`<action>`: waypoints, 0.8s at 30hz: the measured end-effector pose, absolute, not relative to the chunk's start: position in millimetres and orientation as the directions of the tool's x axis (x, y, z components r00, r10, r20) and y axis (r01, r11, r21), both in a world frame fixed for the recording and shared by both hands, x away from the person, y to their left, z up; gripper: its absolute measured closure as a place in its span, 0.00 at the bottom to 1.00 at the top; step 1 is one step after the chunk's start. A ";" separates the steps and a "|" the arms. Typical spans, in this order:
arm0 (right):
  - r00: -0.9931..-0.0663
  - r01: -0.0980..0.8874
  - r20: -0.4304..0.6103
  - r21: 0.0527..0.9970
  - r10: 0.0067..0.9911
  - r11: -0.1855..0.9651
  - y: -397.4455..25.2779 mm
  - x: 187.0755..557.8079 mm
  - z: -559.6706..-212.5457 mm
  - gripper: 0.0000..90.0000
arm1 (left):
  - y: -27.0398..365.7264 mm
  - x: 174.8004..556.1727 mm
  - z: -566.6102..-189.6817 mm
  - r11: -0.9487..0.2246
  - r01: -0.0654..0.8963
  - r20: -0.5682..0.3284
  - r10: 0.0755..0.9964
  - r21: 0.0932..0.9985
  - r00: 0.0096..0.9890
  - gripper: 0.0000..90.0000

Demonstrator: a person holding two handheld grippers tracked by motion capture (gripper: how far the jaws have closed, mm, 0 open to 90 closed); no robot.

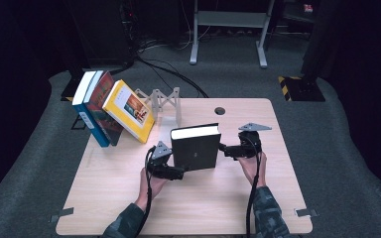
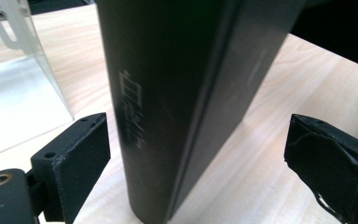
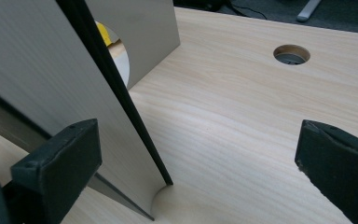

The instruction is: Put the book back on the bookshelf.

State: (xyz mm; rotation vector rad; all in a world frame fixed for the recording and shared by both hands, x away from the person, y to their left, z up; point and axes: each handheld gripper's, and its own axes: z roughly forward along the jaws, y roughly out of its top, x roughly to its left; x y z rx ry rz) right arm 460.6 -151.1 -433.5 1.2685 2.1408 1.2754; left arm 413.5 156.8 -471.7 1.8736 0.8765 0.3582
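The wooden table (image 1: 129,198) carried a black book (image 1: 196,148) standing upright near its middle, spine toward the left and page edges up. In the left gripper view the book's lower spine ran off the bottom edge, and pale lettering on it was too blurred to read. In the right gripper view its cover was cut off at the top and left, and the metal bookend (image 3: 144,37) behind it was partly hidden. At the far left corner three leaning books (image 1: 111,111) rested against each other; the yellow one's cover print was too small to make out. The bookend (image 1: 164,101) stood just right of them, and a round cable hole (image 1: 220,110) lay at the far edge.

The left gripper (image 1: 177,172) sat at the book's near left corner, jaws wide apart on either side of the spine, gripping nothing. The right gripper (image 1: 223,148) sat at the book's right side, jaws also wide apart, one beside the cover, holding nothing.
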 end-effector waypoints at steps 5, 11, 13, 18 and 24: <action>-0.537 0.535 0.150 0.821 0.830 0.198 -150.3 460.3 -436.1 0.00 | 155.0 420.0 -471.4 -0.254 0.404 -0.128 0.691 0.879 0.712 0.11; -0.526 0.551 0.154 0.811 0.836 0.197 -147.6 465.2 -437.6 0.01 | 153.8 417.1 -471.6 -0.240 0.399 -0.124 0.705 0.885 0.698 0.17; -0.523 0.552 0.155 0.811 0.838 0.195 -146.3 466.4 -437.2 0.01 | 155.2 415.2 -471.3 -0.244 0.402 -0.126 0.701 0.882 0.702 0.18; -0.514 0.553 0.157 0.812 0.843 0.186 -143.4 472.0 -437.7 0.02 | 156.7 408.5 -471.6 -0.246 0.402 -0.122 0.704 0.882 0.699 0.21; -0.500 0.562 0.161 0.808 0.851 0.177 -139.1 479.6 -437.5 0.02 | 160.0 402.2 -471.1 -0.264 0.387 -0.105 0.695 0.884 0.712 0.23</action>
